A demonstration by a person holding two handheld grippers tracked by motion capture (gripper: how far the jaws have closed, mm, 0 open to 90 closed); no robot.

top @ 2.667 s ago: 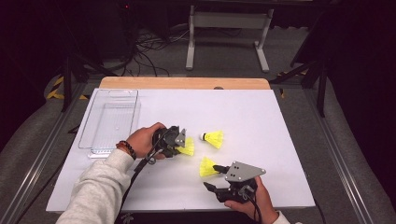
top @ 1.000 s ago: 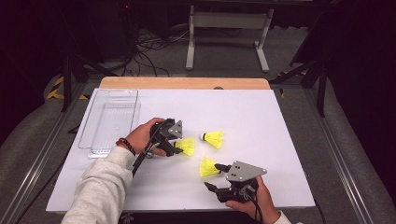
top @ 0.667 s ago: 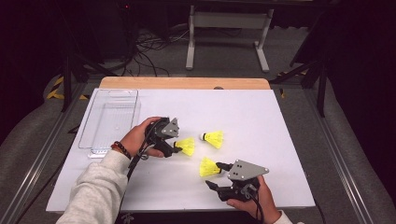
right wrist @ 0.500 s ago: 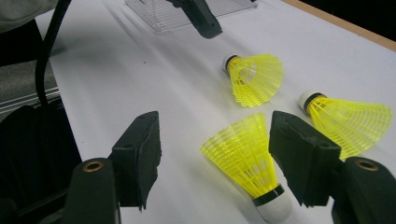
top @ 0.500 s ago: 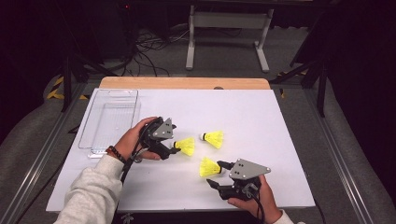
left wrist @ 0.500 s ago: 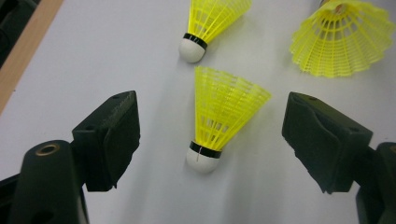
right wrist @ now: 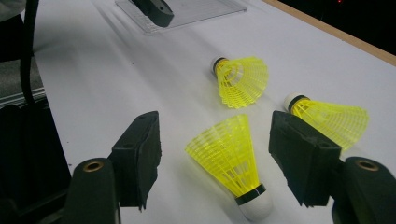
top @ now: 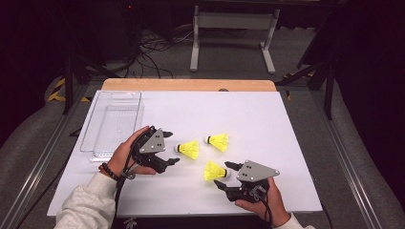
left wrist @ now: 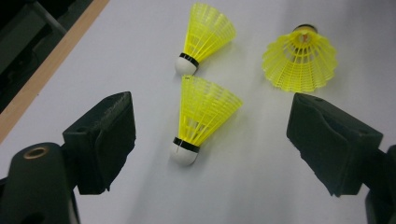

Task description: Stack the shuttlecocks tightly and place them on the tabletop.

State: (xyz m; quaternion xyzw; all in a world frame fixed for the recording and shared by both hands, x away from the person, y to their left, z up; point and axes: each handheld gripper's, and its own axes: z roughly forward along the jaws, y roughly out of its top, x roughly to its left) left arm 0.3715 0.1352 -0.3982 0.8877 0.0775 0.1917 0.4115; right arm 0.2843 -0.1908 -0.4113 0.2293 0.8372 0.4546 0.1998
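Three yellow shuttlecocks lie on the white table. My left gripper [top: 171,148] [left wrist: 212,100] is open, and its jaws have just been opening. The left shuttlecock [top: 189,149] [left wrist: 201,115] lies loose just ahead of its tips, cork toward the gripper, touching neither pad. Beyond it lies a second shuttlecock [top: 218,141] [left wrist: 205,35]. My right gripper [top: 225,175] [right wrist: 215,119] stands open around the third shuttlecock [top: 213,171] [right wrist: 231,158], whose cork points into the jaws. Gaps show between its skirt and both pads.
A clear plastic tray [top: 112,124] [right wrist: 196,9] sits at the table's left, behind my left hand. A wooden strip [top: 191,85] runs along the far edge. Dark floor, cables and a stand's legs lie beyond.
My left gripper has opened and drawn back to the left, leaving its shuttlecock lying on the table. The right gripper has stayed put around its shuttlecock.
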